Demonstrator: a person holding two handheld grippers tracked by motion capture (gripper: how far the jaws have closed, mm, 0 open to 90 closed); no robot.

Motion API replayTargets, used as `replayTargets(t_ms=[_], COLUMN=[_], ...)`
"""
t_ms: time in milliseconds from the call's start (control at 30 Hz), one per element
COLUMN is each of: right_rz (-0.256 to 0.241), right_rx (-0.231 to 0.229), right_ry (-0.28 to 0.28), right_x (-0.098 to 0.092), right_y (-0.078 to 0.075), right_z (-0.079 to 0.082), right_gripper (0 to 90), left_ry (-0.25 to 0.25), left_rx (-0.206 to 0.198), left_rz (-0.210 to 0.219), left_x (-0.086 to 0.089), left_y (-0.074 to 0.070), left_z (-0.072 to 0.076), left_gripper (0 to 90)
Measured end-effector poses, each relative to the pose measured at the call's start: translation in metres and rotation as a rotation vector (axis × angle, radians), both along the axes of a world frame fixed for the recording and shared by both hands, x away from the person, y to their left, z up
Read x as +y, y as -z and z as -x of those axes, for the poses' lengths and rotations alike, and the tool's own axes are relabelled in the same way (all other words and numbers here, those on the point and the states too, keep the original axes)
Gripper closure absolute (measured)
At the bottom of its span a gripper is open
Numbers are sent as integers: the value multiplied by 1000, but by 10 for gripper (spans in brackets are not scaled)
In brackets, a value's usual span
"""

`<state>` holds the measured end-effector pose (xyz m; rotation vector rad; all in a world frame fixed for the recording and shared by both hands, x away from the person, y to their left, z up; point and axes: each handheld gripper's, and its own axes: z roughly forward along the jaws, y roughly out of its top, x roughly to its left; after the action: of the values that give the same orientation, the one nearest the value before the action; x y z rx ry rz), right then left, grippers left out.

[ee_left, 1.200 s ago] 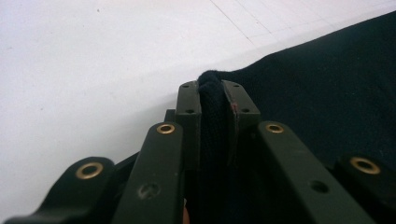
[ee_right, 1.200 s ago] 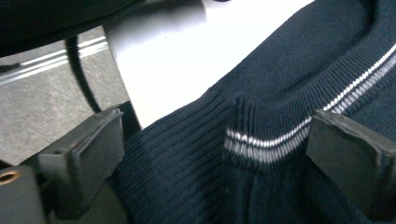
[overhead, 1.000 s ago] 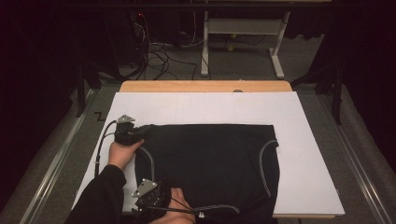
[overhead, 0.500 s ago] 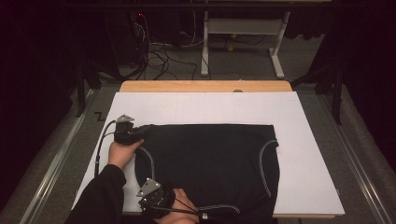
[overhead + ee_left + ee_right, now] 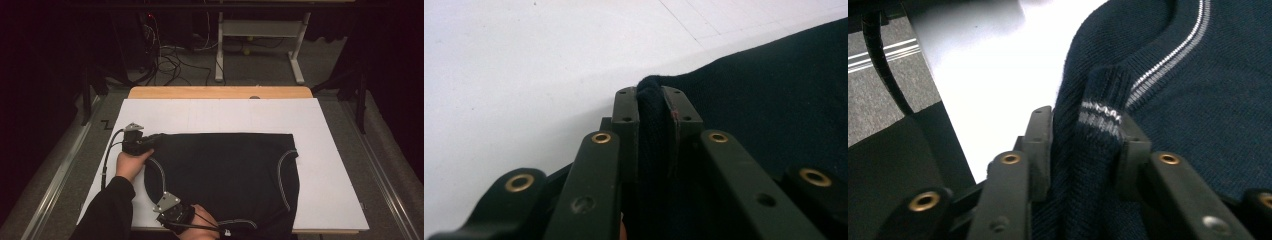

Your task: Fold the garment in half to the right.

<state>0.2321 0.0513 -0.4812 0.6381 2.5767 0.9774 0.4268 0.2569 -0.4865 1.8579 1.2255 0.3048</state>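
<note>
Right gripper (image 5: 187, 220) has shifted slightly rightward, clamping the sweater (image 5: 225, 170).

The garment (image 5: 225, 175) lies on the white board (image 5: 330, 200), left gripper (image 5: 159, 137) at its far-left corner, right gripper (image 5: 172, 215) at its near edge

The sweater (image 5: 225, 175) is dark navy, near black from above, with thin pale grey stripes along its ribbed edges (image 5: 1153, 65). It lies on a white table cover (image 5: 330, 150) with a light wooden edge (image 5: 220, 92) at the far side. Both grippers' jaws are black with brass rivets.
</note>
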Motion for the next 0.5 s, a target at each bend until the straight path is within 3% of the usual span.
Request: replayTargets(t_ms=[300, 500], right_rz=[-23, -80], right_rx=[14, -30], right_ry=[-21, -19], right_x=[-5, -12], right_y=[-5, -12], right_z=[-4, 0], right_gripper=[740, 744], left_ry=[1, -1], left_rx=[3, 3], left_rz=[7, 4], left_x=[1, 1], left_y=[0, 0], left_z=[-1, -1], left_gripper=[749, 750])
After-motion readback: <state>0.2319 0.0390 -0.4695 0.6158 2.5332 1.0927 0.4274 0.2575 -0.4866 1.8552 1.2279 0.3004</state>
